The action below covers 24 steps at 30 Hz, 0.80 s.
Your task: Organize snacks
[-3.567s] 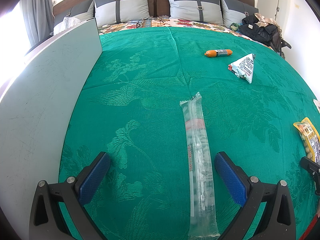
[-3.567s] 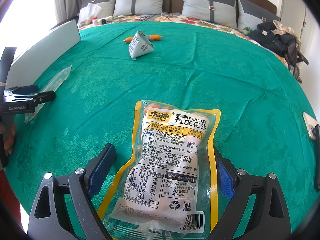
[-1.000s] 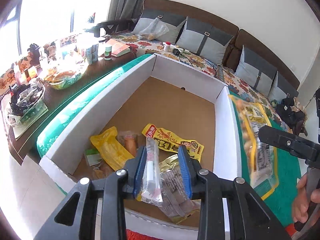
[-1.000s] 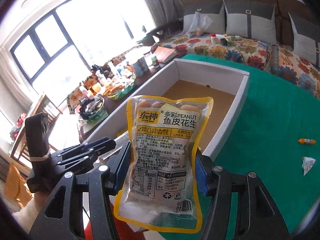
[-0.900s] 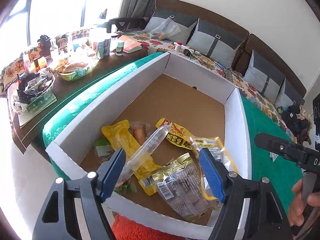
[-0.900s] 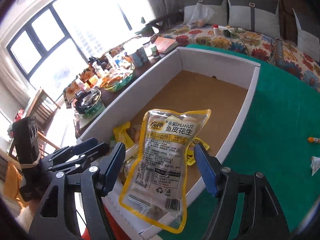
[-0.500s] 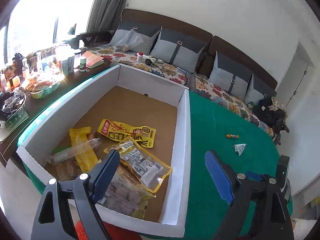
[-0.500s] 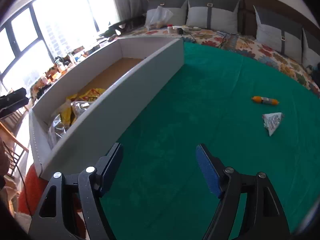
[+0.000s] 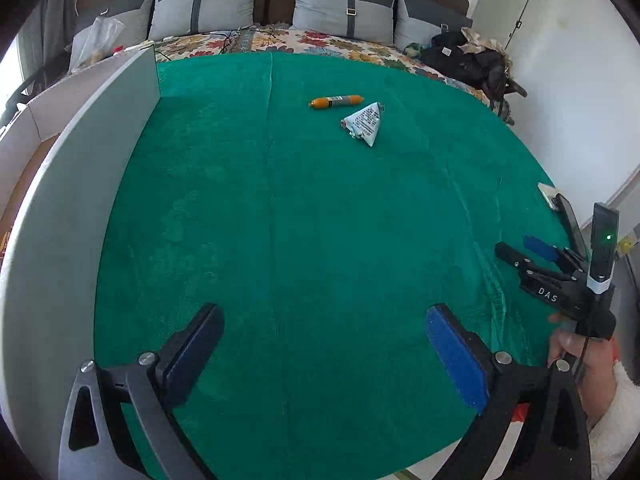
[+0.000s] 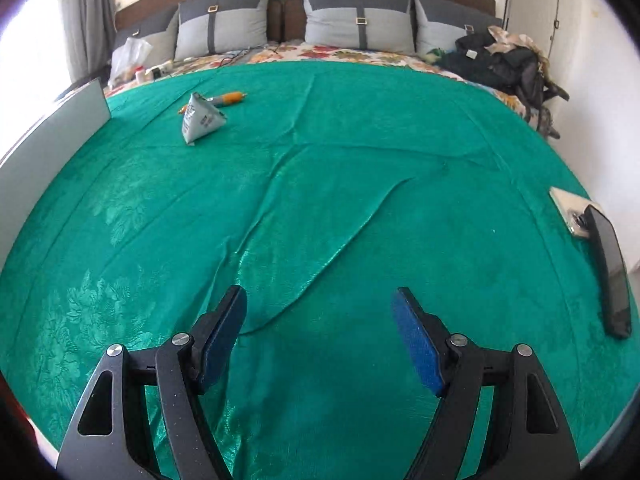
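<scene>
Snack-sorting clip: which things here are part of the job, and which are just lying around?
Job:
orange sausage stick
triangular snack packet
white box

Lying about:
phone
grey pillows
dark bag and clothes

green cloth [image 9: 320, 240], orange sausage [image 9: 335, 101]

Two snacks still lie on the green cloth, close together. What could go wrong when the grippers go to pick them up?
1. The sausage and the triangle packet lie very close; a wide-open left gripper, its jaws opening, may catch both or push one away.
2. The green cloth is wrinkled; the right gripper might snag a fold.
3. A dark phone sits at the cloth's edge and could be knocked.
</scene>
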Each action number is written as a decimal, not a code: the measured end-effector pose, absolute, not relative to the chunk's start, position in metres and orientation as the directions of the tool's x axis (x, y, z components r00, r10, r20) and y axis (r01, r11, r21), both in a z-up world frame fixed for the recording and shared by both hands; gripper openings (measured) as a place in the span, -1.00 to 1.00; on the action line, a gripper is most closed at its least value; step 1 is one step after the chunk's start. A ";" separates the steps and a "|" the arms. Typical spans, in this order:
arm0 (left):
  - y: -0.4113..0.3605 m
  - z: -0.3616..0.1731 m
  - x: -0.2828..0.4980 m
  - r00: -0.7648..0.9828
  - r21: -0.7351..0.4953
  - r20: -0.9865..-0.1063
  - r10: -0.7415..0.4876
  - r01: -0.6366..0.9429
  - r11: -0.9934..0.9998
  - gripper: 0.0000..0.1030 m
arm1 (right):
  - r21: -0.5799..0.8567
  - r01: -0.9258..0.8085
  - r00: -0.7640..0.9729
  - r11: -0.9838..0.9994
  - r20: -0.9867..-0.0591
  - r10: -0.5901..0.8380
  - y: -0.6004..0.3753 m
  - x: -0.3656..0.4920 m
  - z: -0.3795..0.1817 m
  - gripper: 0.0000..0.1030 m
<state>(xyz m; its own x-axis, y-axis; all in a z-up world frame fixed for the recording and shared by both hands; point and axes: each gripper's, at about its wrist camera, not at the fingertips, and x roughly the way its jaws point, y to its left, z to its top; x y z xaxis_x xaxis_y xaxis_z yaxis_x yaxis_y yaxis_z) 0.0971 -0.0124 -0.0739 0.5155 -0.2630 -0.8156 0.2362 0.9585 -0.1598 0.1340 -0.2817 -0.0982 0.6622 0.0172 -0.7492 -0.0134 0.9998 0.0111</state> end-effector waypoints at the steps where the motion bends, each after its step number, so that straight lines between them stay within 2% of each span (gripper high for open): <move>1: -0.018 -0.081 0.105 0.513 -0.135 -0.824 -0.240 0.233 0.963 0.94 | 0.008 -0.020 0.668 1.000 -0.744 0.020 -0.282 0.133 -0.097 0.52; 10: -0.022 -0.117 0.194 0.498 -0.084 -0.857 -0.128 0.110 0.990 0.94 | -0.001 -0.041 0.632 0.999 -0.774 0.025 -0.281 0.136 -0.109 0.56; 13: -0.030 -0.123 0.219 0.511 0.002 -0.858 -0.049 0.099 0.995 1.00 | 0.002 -0.046 0.628 0.999 -0.778 0.031 -0.282 0.136 -0.110 0.63; 20: -0.029 -0.127 0.238 0.613 -0.002 -0.786 -0.077 0.123 0.992 1.00 | 0.008 -0.058 0.622 0.998 -0.782 0.042 -0.281 0.136 -0.111 0.72; 24: -0.029 -0.126 0.242 0.613 -0.003 -0.786 -0.078 0.123 0.992 1.00 | 0.009 -0.060 0.621 0.998 -0.783 0.044 -0.281 0.137 -0.111 0.74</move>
